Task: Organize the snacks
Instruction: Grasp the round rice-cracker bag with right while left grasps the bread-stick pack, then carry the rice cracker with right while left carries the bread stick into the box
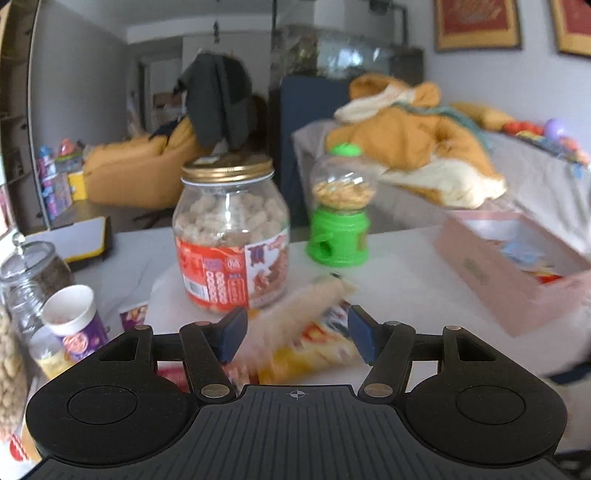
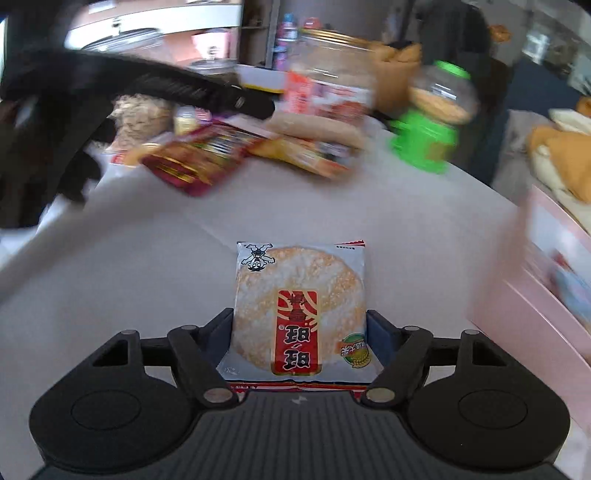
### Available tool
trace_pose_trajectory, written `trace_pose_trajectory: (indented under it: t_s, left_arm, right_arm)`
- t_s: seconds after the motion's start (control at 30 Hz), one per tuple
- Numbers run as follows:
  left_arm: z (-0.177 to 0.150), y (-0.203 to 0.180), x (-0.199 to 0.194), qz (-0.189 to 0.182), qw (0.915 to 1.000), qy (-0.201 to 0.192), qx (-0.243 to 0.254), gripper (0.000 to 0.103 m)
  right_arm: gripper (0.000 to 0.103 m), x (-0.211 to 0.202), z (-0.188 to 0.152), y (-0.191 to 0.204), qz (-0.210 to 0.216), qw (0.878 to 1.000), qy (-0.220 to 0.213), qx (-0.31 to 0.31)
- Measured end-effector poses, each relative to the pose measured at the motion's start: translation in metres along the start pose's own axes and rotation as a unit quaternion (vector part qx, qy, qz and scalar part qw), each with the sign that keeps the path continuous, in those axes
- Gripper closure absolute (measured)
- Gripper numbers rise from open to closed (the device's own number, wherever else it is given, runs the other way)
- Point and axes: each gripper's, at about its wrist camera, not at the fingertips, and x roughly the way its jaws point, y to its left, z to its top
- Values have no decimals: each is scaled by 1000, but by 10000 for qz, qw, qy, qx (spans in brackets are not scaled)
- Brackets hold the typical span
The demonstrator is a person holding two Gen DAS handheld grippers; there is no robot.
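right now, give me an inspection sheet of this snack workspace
surface: white table, partly bare.
job's things: rice cracker packet in right tongs; blurred snack packets by left tongs; pink box, open.
clutter: gold-lidded jar, green candy dispenser, paper cup, glass jar.
grippers: left open, right shut on packet.
cables: nothing seen.
surroundings: orange plush on sofa, fish tank, framed pictures.
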Motion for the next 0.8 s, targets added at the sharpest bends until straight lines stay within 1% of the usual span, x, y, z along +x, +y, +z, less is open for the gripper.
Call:
trace_pose_trajectory:
  t_s: [0.07, 0.1, 0.13, 0.2, 0.23, 0.27, 0.3, 0.33, 0.37, 0.47, 0.6, 0.7, 0.8]
  left_arm:
    - [8, 4, 29, 113, 9995, 280, -72, 38]
    - [9, 7, 38, 149, 9991, 387, -74, 36]
    - [9, 7, 47, 123, 9987, 490, -90, 37]
    - [5, 6, 55, 120, 9978, 637, -152, 48]
    - [3, 6, 55, 100, 9977, 655, -156, 58]
    - [2, 4, 54, 18, 9978, 638, -157, 59]
    - [1, 1, 51, 4, 9979, 641, -132, 61]
    - [1, 0, 48, 21, 9978, 647, -126, 64]
    - [0, -3, 44, 28, 9979, 635, -142, 65]
    - [-5, -12, 24, -128, 9981, 551, -229, 66]
    - [-25, -30, -13, -370, 9971, 508, -427, 66]
    - [-45, -52, -43, -444, 9958, 684, -412, 66]
    - [-66, -77, -61, -515, 9937, 982, -134, 66]
  right_arm:
    - [28, -8, -14, -21, -112, 9997, 14, 213]
    - [28, -12, -21, -32, -152, 9993, 14, 348]
    - [24, -15, -28, -43, -153, 9986, 10, 502]
    - [18, -18, -40, -60, -82, 9967, -35, 808]
    - [13, -18, -47, -69, -18, 9949, -72, 1003]
    - [13, -19, -53, -75, 45, 9934, -167, 1136]
    - [13, -21, -59, -78, 75, 9924, -341, 1177]
    - [12, -22, -63, -78, 54, 9923, -451, 1151]
    - [11, -22, -66, -75, 4, 9926, -518, 1095]
    - [5, -21, -65, -71, -199, 9931, -507, 1039]
    - [4, -17, -63, -79, -105, 9912, -477, 1232]
    - [3, -17, -65, -76, -172, 9918, -464, 1176]
    - [2, -18, -65, -76, -165, 9917, -455, 1195]
